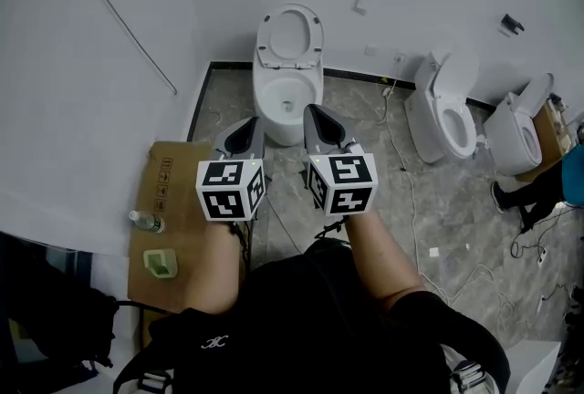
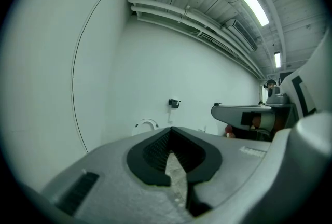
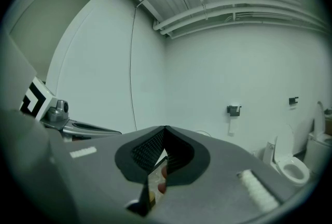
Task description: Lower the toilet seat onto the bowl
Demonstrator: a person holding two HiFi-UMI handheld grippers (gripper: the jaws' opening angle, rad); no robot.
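Observation:
The white toilet stands against the far wall, its seat [image 1: 290, 35] raised upright over the open bowl [image 1: 286, 98]. My left gripper [image 1: 250, 123] and right gripper [image 1: 314, 111] are held side by side in the air just short of the bowl's front rim, touching nothing. Both point level at the wall. In the left gripper view the left gripper [image 2: 171, 128] has its jaw tips together with nothing between them, and the seat's top [image 2: 146, 124] peeks over them. The right gripper [image 3: 165, 127] is likewise shut and empty in its own view.
A flat cardboard sheet [image 1: 173, 173] lies on the floor at left with a bottle [image 1: 146, 221] and a green object [image 1: 160, 263]. Two more toilets [image 1: 447, 109] [image 1: 520, 132] stand at right, cables [image 1: 401, 173] trail across the floor, and a person's leg [image 1: 534, 191] is at far right.

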